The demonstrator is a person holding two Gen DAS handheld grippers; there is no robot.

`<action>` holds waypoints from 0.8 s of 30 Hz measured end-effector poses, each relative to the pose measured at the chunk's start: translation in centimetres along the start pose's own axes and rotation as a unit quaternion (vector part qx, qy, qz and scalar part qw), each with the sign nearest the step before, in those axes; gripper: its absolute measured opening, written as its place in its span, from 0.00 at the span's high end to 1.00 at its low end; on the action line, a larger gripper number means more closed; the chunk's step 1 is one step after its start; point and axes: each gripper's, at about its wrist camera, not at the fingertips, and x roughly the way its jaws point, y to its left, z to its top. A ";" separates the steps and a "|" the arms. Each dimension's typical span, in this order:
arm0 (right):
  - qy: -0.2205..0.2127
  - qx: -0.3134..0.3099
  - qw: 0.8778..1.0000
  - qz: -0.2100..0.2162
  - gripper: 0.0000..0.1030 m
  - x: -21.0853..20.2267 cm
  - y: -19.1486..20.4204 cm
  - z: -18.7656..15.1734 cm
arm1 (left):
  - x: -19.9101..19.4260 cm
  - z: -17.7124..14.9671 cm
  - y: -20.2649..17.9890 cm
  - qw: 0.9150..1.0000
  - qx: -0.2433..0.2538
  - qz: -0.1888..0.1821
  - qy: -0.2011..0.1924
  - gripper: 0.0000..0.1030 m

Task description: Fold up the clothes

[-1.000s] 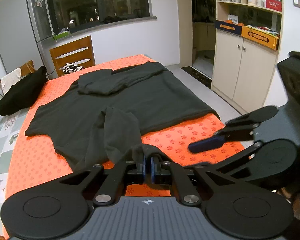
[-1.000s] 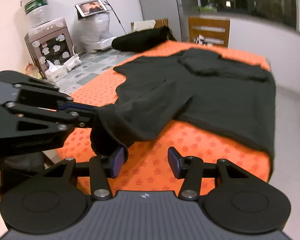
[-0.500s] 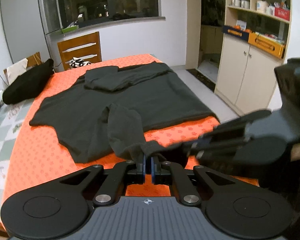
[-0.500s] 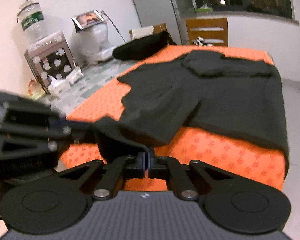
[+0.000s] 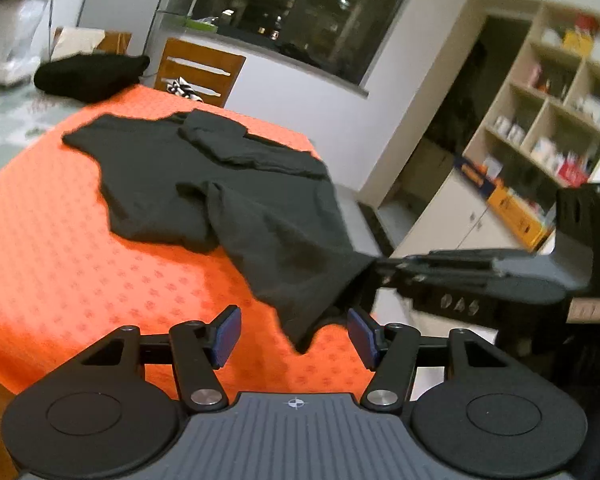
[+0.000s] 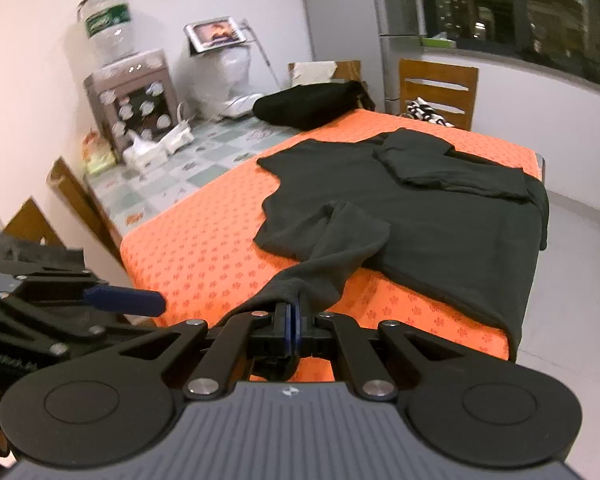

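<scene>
Black sleeve [image 6: 324,264] pinched by right gripper [image 6: 291,322]

Black tool [image 5: 294,334] (blue pads, silver screws)

A black sweater [image 6: 420,216] lies on an orange cloth [image 6: 204,248] with a small darker flower print.
</scene>
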 end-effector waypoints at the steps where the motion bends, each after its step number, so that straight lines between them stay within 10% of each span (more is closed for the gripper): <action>1: 0.003 -0.010 1.000 -0.001 0.97 -0.2 0.3 0.0 | 0.2 -0.2 -0.3 1.000 0.002 0.004 -0.002 0.40; 17: -0.009 -0.038 0.999 0.014 0.97 -5.5 4.6 -0.7 | -1.0 -3.1 -1.6 0.991 -0.095 0.086 -0.036 0.41; 24: -0.042 -0.024 0.998 0.032 0.97 -10.4 7.2 -2.4 | -6.3 -5.2 -3.5 0.982 -0.075 0.149 -0.086 0.80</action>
